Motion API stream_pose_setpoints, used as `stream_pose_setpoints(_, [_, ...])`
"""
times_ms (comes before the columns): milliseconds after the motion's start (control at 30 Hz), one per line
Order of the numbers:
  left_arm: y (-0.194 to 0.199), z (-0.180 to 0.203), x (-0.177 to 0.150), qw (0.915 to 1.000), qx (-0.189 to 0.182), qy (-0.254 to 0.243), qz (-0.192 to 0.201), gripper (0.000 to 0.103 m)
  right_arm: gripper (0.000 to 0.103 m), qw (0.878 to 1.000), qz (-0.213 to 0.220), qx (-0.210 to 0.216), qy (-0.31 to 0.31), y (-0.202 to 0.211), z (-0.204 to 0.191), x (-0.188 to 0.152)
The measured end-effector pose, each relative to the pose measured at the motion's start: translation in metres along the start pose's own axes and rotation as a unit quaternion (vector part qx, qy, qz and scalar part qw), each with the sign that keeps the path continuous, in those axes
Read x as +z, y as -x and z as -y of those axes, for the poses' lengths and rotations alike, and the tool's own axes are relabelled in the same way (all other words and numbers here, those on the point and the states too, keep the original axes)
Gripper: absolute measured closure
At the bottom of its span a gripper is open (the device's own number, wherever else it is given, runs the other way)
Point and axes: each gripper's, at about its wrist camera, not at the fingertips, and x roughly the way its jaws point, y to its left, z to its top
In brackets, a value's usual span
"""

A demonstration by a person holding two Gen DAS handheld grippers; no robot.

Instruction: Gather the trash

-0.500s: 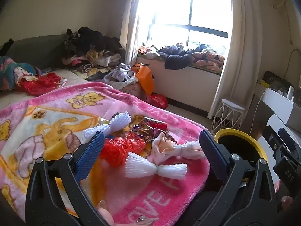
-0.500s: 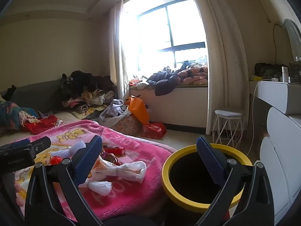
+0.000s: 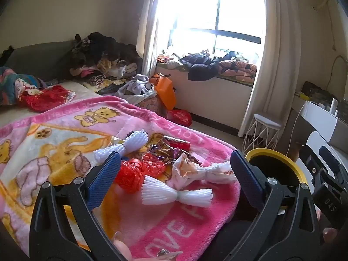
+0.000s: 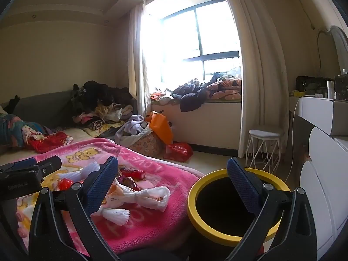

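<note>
Both grippers, left (image 3: pixel 174 178) and right (image 4: pixel 174 180): jaws spread wide, empty. White foam-net sleeve (image 3: pixel 177 192) w/ pinched waist: probably light, soft, crushable; grip at waist.

home bedroom: bed (image 3: pixel 13 117), blanket (image 3: pixel 65 130), curtained window (image 4: pixel 195 39)

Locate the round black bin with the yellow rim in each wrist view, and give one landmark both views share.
Left wrist view: the black bin with the yellow rim sits at right, partly behind the gripper's right finger, past the blanket's edge.
Right wrist view: it fills the lower centre-right, beside the blanket.
Shared landmark: the white wire-legged stool under the curtain.
</note>
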Motion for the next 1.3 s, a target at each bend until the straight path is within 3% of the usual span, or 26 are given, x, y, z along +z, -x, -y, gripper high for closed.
stream_pose_setpoints(1300, [0.0022,-0.0022,-0.0015,1.0,-0.001,-0.003,0.0,0.01,0.006,1.0,0.001,0.0,0.002,0.0022,-0.0024,0.0008])
